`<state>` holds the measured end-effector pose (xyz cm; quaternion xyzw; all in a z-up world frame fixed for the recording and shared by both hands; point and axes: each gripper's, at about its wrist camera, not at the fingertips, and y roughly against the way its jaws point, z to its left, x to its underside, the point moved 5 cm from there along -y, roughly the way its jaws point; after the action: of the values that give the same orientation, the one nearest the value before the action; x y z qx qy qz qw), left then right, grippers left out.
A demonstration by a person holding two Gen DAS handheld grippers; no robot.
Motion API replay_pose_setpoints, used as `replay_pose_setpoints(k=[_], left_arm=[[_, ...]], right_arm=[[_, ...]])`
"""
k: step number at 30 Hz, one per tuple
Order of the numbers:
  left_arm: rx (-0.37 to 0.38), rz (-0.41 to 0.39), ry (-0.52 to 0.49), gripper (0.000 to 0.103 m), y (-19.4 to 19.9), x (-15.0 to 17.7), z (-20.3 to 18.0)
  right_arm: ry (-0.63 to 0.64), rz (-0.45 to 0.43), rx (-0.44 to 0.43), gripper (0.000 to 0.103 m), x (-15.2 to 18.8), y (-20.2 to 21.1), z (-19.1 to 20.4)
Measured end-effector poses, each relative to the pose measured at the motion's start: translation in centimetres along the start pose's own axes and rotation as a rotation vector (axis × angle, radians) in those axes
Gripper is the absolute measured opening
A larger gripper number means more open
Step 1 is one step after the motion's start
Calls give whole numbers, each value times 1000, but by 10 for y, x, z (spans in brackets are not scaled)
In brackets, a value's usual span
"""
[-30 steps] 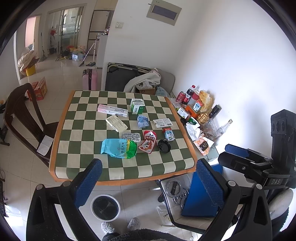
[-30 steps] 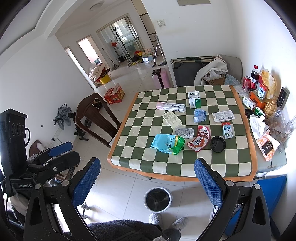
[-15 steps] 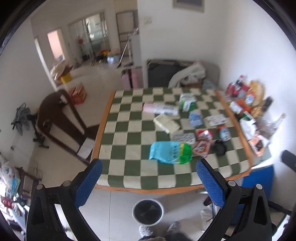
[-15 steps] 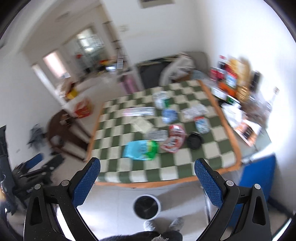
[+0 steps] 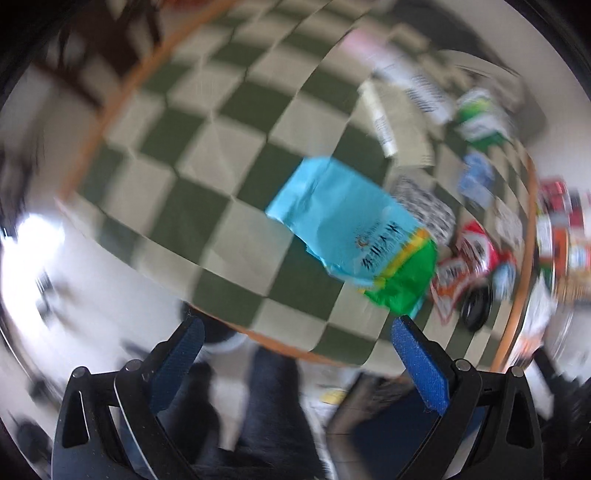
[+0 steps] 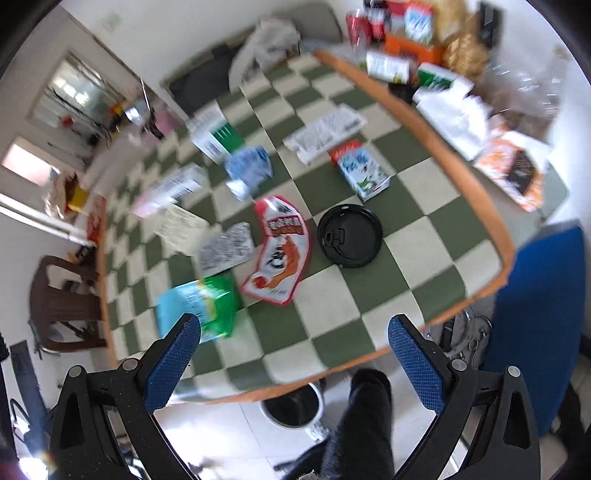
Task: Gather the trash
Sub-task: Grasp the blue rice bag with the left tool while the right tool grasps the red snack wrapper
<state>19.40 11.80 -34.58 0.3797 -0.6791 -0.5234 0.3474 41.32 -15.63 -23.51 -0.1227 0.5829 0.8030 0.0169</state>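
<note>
A green-and-cream checked table (image 5: 177, 206) (image 6: 436, 240) carries scattered trash. A light blue and green snack bag (image 5: 354, 232) (image 6: 199, 306) lies near the front edge. Beside it are a red and white pouch (image 6: 280, 251) (image 5: 469, 258), a black cup lid (image 6: 350, 236) (image 5: 476, 306), a small milk carton (image 6: 364, 171), blister packs (image 6: 225, 249) and flat boxes (image 5: 384, 122). My left gripper (image 5: 295, 350) hangs open just short of the blue bag. Over the table's front edge my right gripper (image 6: 291, 354) is open, nothing between its fingers. The left wrist view is motion-blurred.
A round waste bin (image 6: 293, 408) stands on the floor under the table's front edge, by a person's dark-clothed leg (image 6: 365, 417). A brown chair (image 6: 62, 302) is at the left. Bottles, cans and packets (image 6: 406, 22) crowd a shelf at the right; a blue seat (image 6: 543, 314) sits below.
Both grippers have swung forward and down toward the table, so the trash looms much larger. The left one has closed in on the blue bag. Both stay open.
</note>
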Motion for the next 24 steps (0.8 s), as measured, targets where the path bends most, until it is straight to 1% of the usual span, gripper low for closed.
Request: replay_pose_setpoints(k=[1, 2, 4, 7, 8, 9, 10, 11, 12, 13, 14, 15, 16, 18, 19, 20, 21, 22, 24], left_arm=[[20, 33, 59, 97, -20, -5, 1], [31, 55, 95, 90, -35, -11, 0], [43, 78, 149, 82, -55, -17, -1], [58, 74, 211, 80, -74, -29, -5], [55, 64, 218, 75, -77, -35, -8], [50, 51, 215, 73, -76, -38, -11], [43, 37, 202, 66, -75, -41, -15], [38, 25, 186, 49, -74, -44, -20], [28, 9, 158, 37, -71, -47, -27], [0, -4, 128, 26, -68, -50, -32], [-57, -23, 88, 21, -64, -54, -37], [-98, -47, 43, 17, -59, -57, -43], [-132, -75, -4, 15, -52, -60, -50], [-174, -116, -62, 13, -40, -63, -60], [-191, -136, -89, 11, -33, -64, -64], [-204, -151, -106, 10, -27, -64, -68], [-216, -168, -124, 10, -19, -65, -74], [-229, -190, -145, 8, -11, -65, -78], [-246, -219, -176, 7, 2, -64, -85]], right_arm=[[8, 35, -1, 103, -10, -21, -1], [14, 63, -2, 103, -18, -38, -1], [29, 118, 12, 103, -38, -76, -2], [35, 184, 16, 103, -60, -123, 1], [41, 203, 21, 103, -64, -134, 4], [57, 221, 30, 103, -71, -147, 7], [83, 231, 47, 103, -76, -159, 10], [119, 234, 76, 103, -82, -170, 14], [145, 233, 101, 103, -86, -177, 16], [167, 234, 123, 103, -91, -187, 18], [184, 242, 127, 102, -95, -197, 20], [195, 252, 123, 102, -97, -205, 22], [204, 261, 118, 99, -99, -214, 25], [211, 275, 100, 80, -100, -226, 30], [219, 283, 85, 65, -100, -230, 34], [231, 275, 102, 51, -101, -232, 36], [238, 265, 84, 36, -101, -233, 40], [237, 262, 35, 21, -100, -235, 47], [241, 237, 37, 16, -100, -236, 56]])
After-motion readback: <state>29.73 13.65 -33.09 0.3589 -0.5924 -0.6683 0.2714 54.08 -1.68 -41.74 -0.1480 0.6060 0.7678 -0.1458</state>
